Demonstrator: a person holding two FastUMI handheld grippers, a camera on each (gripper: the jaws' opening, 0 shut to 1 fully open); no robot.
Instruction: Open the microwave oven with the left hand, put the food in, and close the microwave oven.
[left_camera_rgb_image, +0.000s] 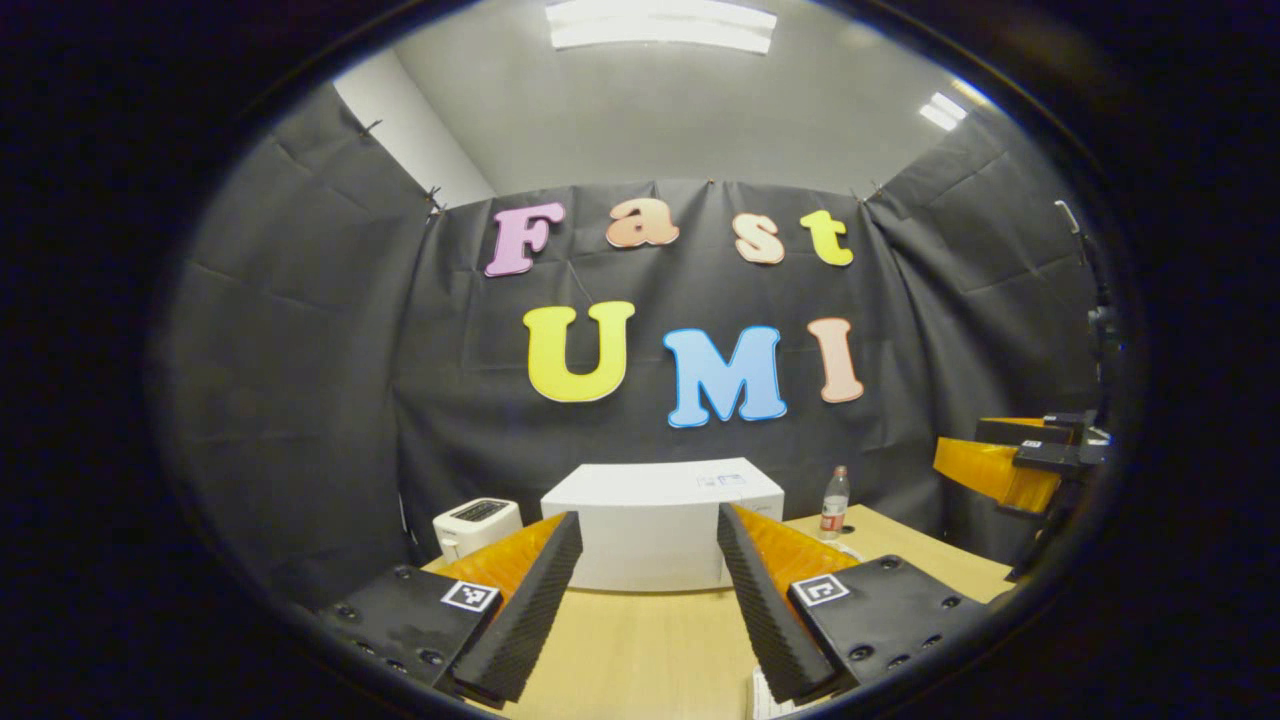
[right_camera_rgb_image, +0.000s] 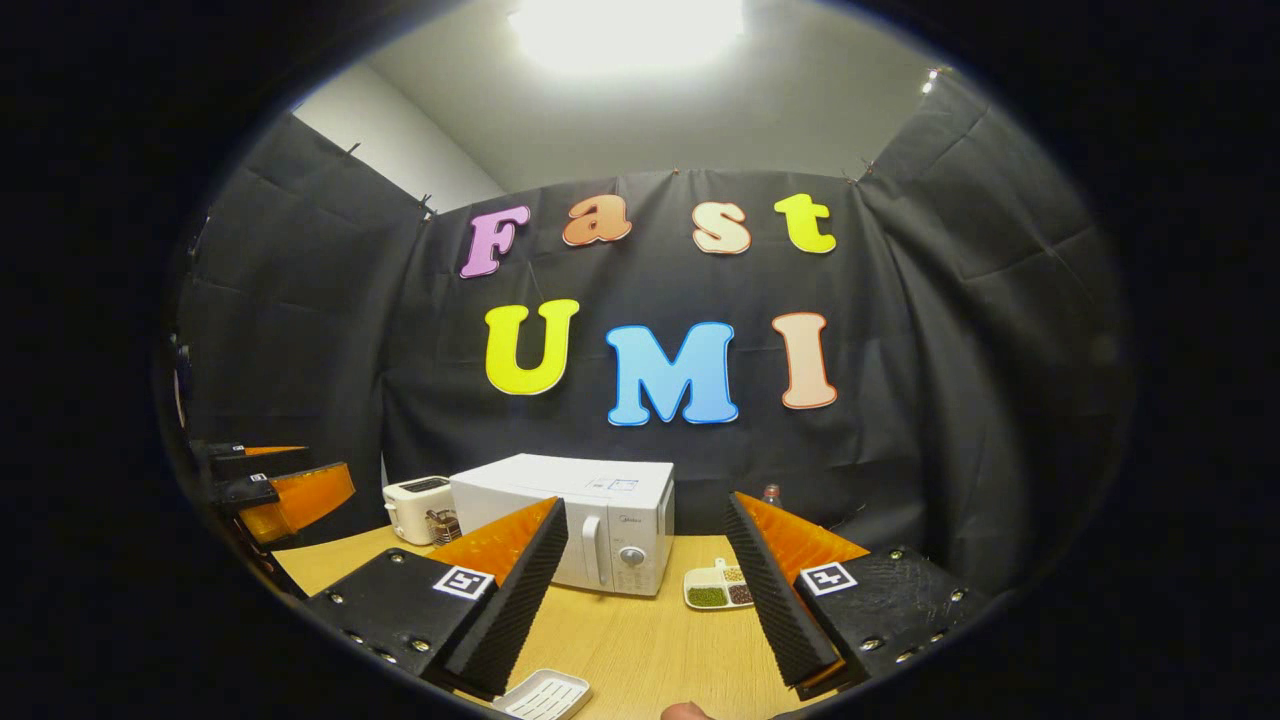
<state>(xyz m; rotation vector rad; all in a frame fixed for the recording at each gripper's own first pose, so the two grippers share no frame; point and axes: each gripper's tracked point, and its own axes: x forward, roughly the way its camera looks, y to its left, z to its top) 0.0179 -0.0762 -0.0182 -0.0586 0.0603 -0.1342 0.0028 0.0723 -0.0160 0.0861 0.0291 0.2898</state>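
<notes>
A white microwave oven (right_camera_rgb_image: 580, 520) stands at the back of the wooden table (right_camera_rgb_image: 640, 640) with its door shut and a vertical handle (right_camera_rgb_image: 592, 564) on the front. It also appears as a white box (left_camera_rgb_image: 660, 520) between my left gripper's fingers. A white divided plate of food (right_camera_rgb_image: 720, 590) lies just right of the microwave. My left gripper (left_camera_rgb_image: 645, 610) is open and empty, well short of the microwave; it also shows at the left edge (right_camera_rgb_image: 280, 495). My right gripper (right_camera_rgb_image: 650, 600) is open and empty above the table; it also shows at the right edge (left_camera_rgb_image: 1020, 465).
A white toaster (left_camera_rgb_image: 476, 524) stands left of the microwave. A plastic bottle (left_camera_rgb_image: 834, 504) with a red label stands to its right. A white ridged tray (right_camera_rgb_image: 545, 695) lies at the table's near edge, beside a fingertip (right_camera_rgb_image: 685, 711).
</notes>
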